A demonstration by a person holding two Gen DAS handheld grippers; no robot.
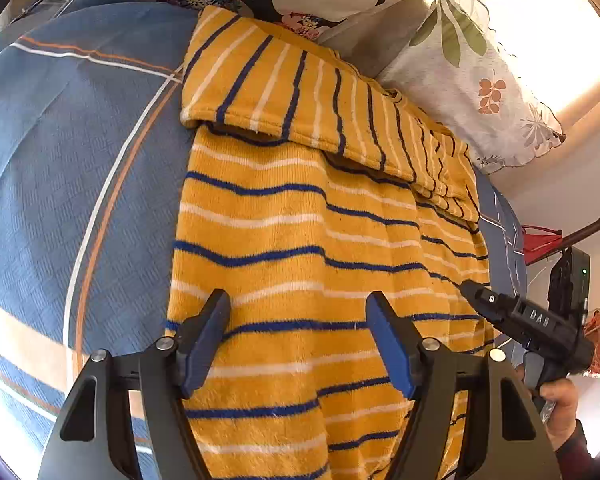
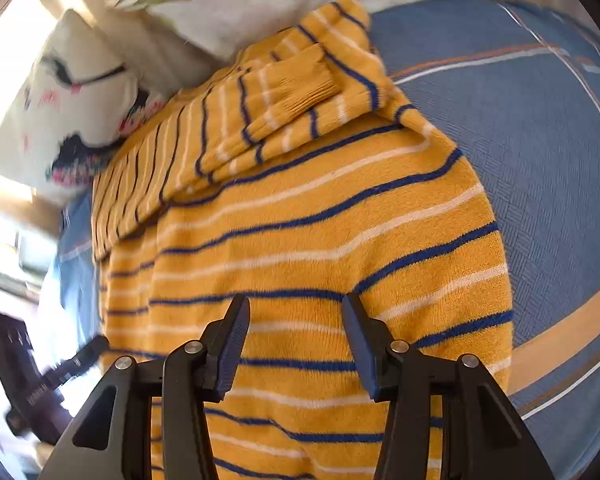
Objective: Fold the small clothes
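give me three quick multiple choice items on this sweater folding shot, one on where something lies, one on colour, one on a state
1. Where do the sweater's folded sleeves lie?
A. across its upper part, near the pillows
B. hanging off the bed
C. under the bedcover

2. What colour is the bedcover?
A. red
B. blue with white and orange lines
C. plain green

3. How do the left gripper's jaws stand?
A. clamped on a sleeve
B. apart, holding nothing
C. shut on the bedcover

Key:
1 A, the sleeves are folded over the top of the sweater, just below the pillows.
2 B, the bedcover is blue with thin white and orange lines.
3 B, the left gripper hangs over the sweater with its fingers apart.
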